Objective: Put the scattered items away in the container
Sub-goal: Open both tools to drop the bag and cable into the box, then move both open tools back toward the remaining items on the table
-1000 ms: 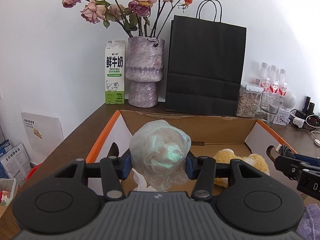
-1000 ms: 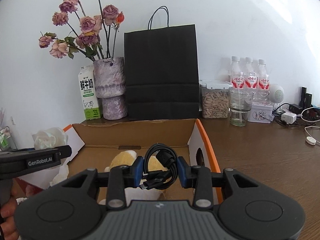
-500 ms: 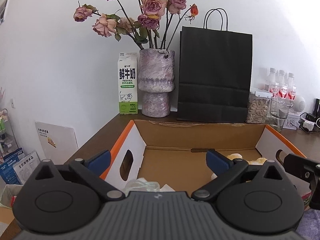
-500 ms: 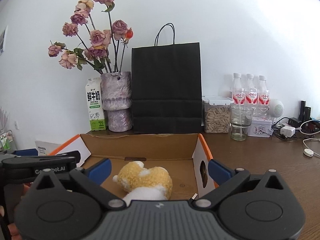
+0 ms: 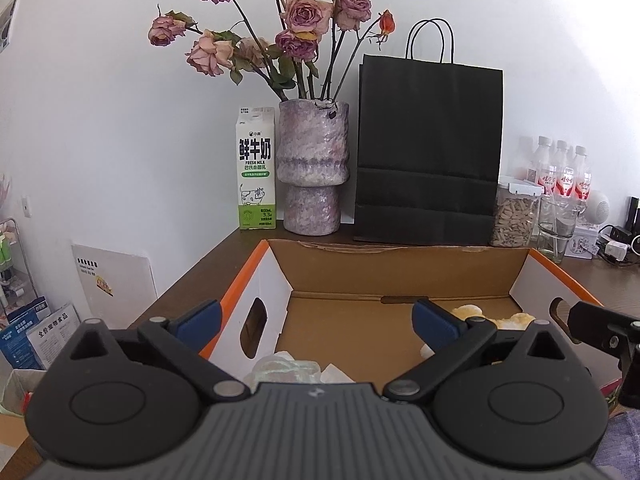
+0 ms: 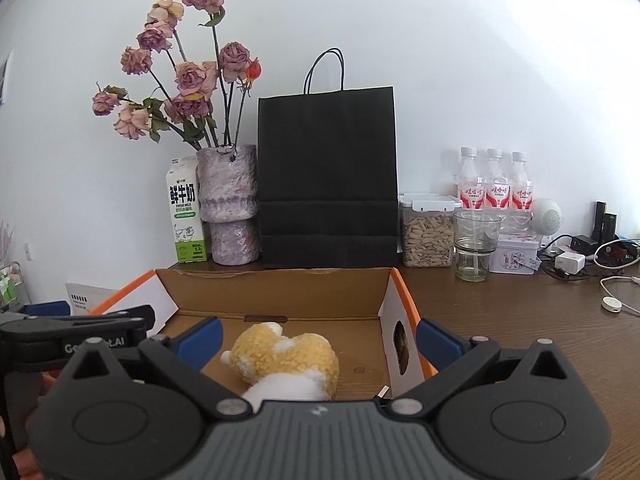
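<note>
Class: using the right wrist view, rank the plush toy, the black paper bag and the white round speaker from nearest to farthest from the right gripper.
From the right gripper:
1. Plush toy, just ahead, inside the box.
2. Black paper bag, straight ahead behind the box, by the wall.
3. White round speaker, far right, by the wall.

Bright even daylight, soft shadows, strong fisheye warp w/ dark corners, mostly sharp focus

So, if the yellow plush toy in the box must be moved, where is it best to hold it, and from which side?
Probably across the rounded yellow body of the plush toy, coming from above. It lies low on the floor of the cardboard box, whose walls block a sideways approach. The soft body should compress between the fingers; the small ear looks too slight to hold.
</note>
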Tool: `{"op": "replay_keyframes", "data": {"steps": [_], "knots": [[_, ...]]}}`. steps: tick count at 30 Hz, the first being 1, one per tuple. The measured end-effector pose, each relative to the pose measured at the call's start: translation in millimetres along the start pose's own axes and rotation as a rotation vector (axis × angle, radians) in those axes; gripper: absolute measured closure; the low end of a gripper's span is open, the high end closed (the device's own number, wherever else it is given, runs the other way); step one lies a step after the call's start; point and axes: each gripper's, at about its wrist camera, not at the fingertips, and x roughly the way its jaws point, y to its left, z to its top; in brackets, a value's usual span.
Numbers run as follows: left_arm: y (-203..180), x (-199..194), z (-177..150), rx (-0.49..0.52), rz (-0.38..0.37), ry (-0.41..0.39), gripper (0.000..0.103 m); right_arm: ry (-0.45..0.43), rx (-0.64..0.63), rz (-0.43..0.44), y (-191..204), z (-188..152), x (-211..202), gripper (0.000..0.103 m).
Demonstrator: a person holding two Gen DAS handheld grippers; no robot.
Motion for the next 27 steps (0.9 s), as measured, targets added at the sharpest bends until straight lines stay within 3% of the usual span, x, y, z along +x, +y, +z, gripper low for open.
{"op": "replay_keyframes", "data": {"steps": [12, 20, 27], "knots": [[-0.6, -22.0, 16.3, -0.016, -0.014, -0.064, 0.000, -0.049, -0.005, 0.006, -0.1, 15.3, -14.6, 0.000], [-0.7, -48.1, 22.7, -0.001, -0.025, -0.074, 0.000, -0.084, -0.021, 0.032, 1.7, 32.0, -45.6, 0.000], [9.2, -81.7, 24.6, 0.011, -0.032, -0.082, 0.000, -0.073, -0.028, 0.061, -0.1, 26.3, -83.0, 0.000]]}}
